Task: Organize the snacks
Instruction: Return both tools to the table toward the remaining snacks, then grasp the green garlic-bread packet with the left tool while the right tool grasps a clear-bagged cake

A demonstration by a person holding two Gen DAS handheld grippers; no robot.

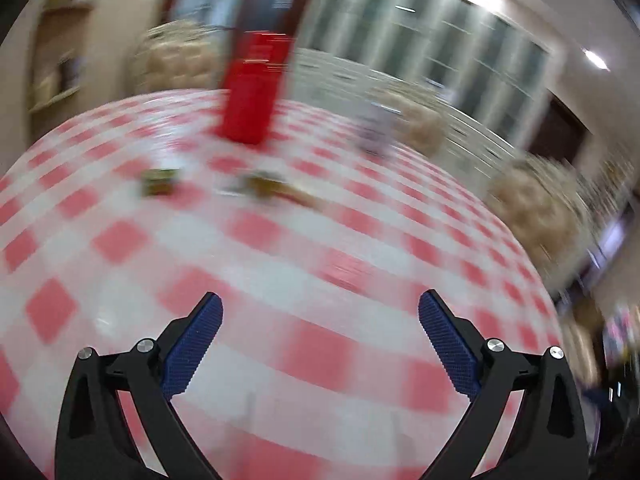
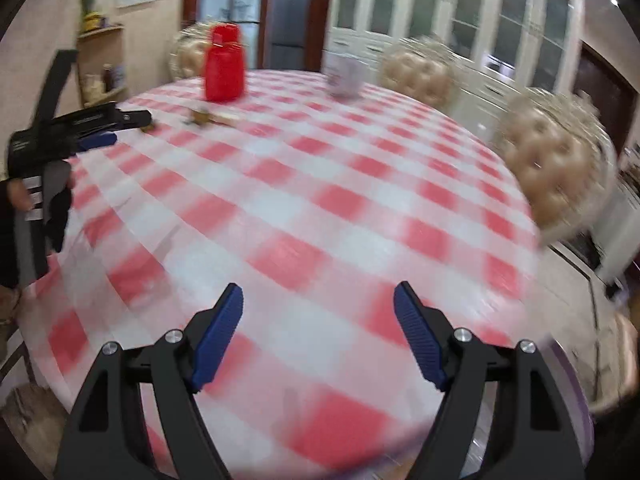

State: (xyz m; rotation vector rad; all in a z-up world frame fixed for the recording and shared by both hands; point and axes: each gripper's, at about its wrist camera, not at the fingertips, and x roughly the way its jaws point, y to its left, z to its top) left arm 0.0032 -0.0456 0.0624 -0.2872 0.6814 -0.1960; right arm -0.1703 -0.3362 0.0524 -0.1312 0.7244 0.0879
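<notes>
- Task status: judged from the layout, sorting is either at an early stage or between items. No snack is in either gripper, and no snack can be seen inside a container.
- Left gripper (image 1: 320, 312): jaws spread wide, nothing between the blue pads; only bare tablecloth (image 1: 280, 240) shows below it. In the right wrist view the tool appears at the left edge, held by a hand (image 2: 18, 194).
- Right gripper (image 2: 319, 304): jaws wide apart, nothing held; it hangs over the near part of the cloth.
- Snacks: small brownish items lie on the far part of the table, well apart from both grippers.
  - One dark small packet (image 1: 159, 181), left of the others.
  - One cluster of brown pieces (image 1: 276, 190); blur prevents a firm count within it.
- Containers, far side of the table:
  - One red jar with lid (image 2: 224, 65).
  - One pale cup-like container (image 2: 346, 76); its contents cannot be determined.
- Chairs: three tufted beige chair backs (image 2: 554, 164) visible around the table.
- Remaining work, as judged: pick up the loose items and place them in order.
</notes>
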